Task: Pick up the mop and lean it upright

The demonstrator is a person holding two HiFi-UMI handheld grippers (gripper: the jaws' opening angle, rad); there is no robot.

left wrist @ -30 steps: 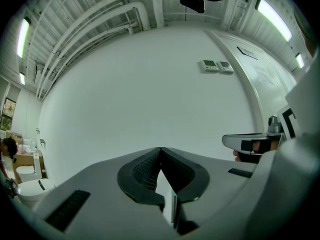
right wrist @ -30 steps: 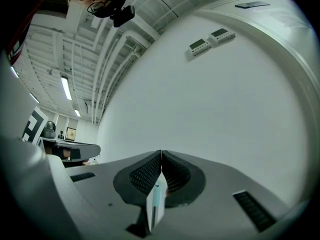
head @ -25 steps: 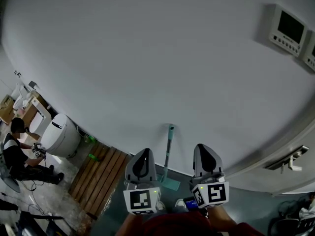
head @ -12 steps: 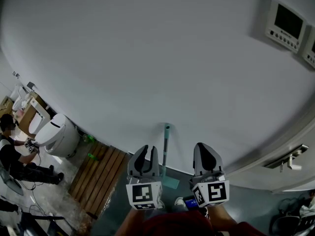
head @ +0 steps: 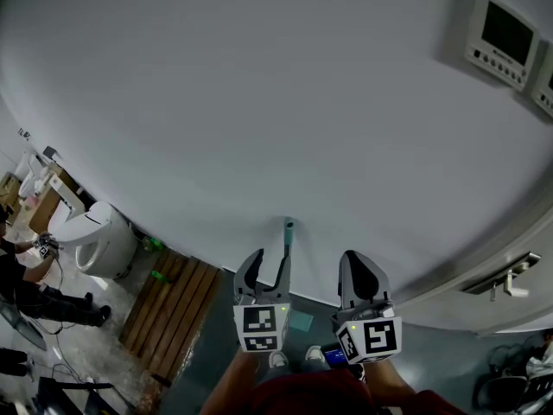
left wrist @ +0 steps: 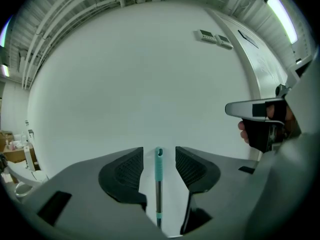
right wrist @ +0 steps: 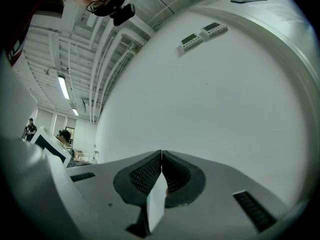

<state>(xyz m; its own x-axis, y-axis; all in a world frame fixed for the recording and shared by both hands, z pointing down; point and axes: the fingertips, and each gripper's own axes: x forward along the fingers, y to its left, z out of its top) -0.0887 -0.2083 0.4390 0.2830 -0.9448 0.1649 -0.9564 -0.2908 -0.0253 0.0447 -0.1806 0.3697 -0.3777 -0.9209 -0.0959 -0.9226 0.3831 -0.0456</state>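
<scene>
white wall (head: 259,102), mop (left wrist: 158,176) leaning upright, left gripper (head: 266,268) fingers (left wrist: 122,171) just opening around it

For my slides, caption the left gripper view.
Left gripper, jaws just opening, frames the mop handle leaning untouched against the white wall.

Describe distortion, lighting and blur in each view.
Head view: fisheye bows the wall, light dim and even, no glare. Left gripper view: dark round vignette, bright ceiling strip at the upper right, mop handle sharp. Right gripper view: heavy bowing, lit ceiling lamp, foreground soft.
</scene>
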